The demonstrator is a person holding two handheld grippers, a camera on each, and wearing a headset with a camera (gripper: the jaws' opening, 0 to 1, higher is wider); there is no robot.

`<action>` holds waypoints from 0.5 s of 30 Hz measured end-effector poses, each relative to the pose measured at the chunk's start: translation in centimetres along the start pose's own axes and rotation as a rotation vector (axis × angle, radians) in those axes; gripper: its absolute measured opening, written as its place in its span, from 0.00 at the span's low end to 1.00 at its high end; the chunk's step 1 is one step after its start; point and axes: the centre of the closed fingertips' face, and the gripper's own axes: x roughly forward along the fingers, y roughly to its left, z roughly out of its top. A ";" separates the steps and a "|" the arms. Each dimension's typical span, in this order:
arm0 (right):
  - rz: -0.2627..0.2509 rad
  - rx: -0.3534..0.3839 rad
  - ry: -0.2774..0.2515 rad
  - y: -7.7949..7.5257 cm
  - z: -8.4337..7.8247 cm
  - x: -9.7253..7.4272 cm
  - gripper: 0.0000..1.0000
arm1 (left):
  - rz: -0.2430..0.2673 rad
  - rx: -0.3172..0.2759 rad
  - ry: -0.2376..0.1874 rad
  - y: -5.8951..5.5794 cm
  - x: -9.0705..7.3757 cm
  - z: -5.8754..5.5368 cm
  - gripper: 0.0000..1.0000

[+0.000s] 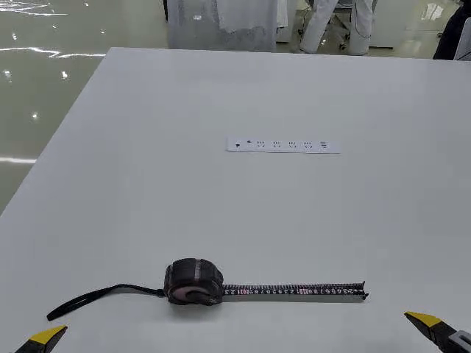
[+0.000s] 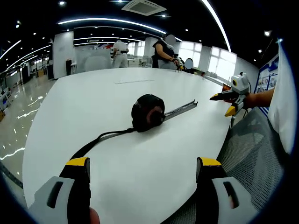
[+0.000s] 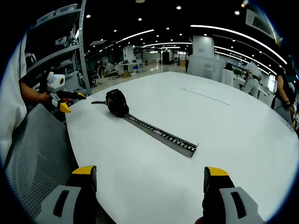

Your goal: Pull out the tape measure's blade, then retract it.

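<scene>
A dark, round tape measure [image 1: 193,282] is lying low and centre in the frame on a white counter [image 1: 257,213]. Its marked blade [image 1: 294,291] is sticking out to the right, and a black strap [image 1: 96,297] is trailing left. The left gripper [image 2: 143,162] and right gripper [image 3: 150,170] are hovering at the lower corners, their fingers spread apart and holding nothing.

Bright, even light falls from long white ceiling strip lamps [image 2: 107,19]. The broad white matte desk [image 1: 294,95] is evenly lit; the glossy pale floor [image 1: 44,81] throws hard white reflections. The black round tape measure [image 1: 193,282] casts a faint, soft shadow. Both gripper views bow strongly toward their edges, ceilings dark; the head view is sharp.
</scene>
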 end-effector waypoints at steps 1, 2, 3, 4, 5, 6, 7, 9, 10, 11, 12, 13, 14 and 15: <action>-0.001 0.000 -0.002 0.0 0.0 0.0 0.95 | -0.005 -0.014 -0.005 -0.1 0.0 0.1 0.92; -0.002 -0.001 -0.001 -0.1 -0.1 0.0 0.95 | -0.001 -0.012 -0.004 0.0 0.0 0.0 0.92; -0.001 0.000 -0.003 -0.1 0.0 0.0 0.95 | 0.003 -0.008 -0.006 0.1 0.0 0.1 0.92; -0.003 0.000 -0.002 -0.1 -0.1 0.0 0.95 | 0.000 -0.009 -0.004 0.0 0.0 0.0 0.92; -0.003 0.001 -0.002 -0.1 -0.1 0.0 0.96 | -0.002 -0.011 -0.001 0.0 0.0 -0.1 0.92; -0.001 0.000 -0.003 -0.1 -0.1 0.0 0.96 | 0.006 -0.002 -0.002 0.1 -0.1 -0.1 0.92; 0.000 0.001 -0.004 0.0 0.0 0.0 0.96 | 0.004 -0.003 -0.002 0.1 -0.1 -0.1 0.92; -0.002 -0.004 -0.001 -0.1 -0.1 0.0 0.96 | -0.003 -0.019 -0.003 0.0 -0.1 -0.1 0.92; -0.001 -0.003 -0.002 0.0 0.0 0.0 0.96 | -0.003 -0.017 -0.004 -0.1 0.0 -0.1 0.91; 0.008 0.001 0.003 0.1 -0.1 0.1 0.96 | -0.002 -0.005 0.005 -0.1 0.0 -0.3 0.91; 0.008 -0.004 0.007 0.2 -0.2 0.1 0.96 | -0.004 -0.003 0.004 -0.2 0.0 -0.3 0.91; 0.007 -0.015 0.011 0.2 -0.2 0.1 0.96 | -0.006 -0.006 0.004 -0.3 0.0 -0.2 0.91; 0.008 -0.013 0.008 0.2 -0.1 0.0 0.96 | -0.008 -0.007 0.005 -0.3 0.0 -0.3 0.91; 0.009 -0.011 0.006 0.2 0.0 0.0 0.96 | -0.008 -0.004 0.005 -0.4 0.0 -0.2 0.91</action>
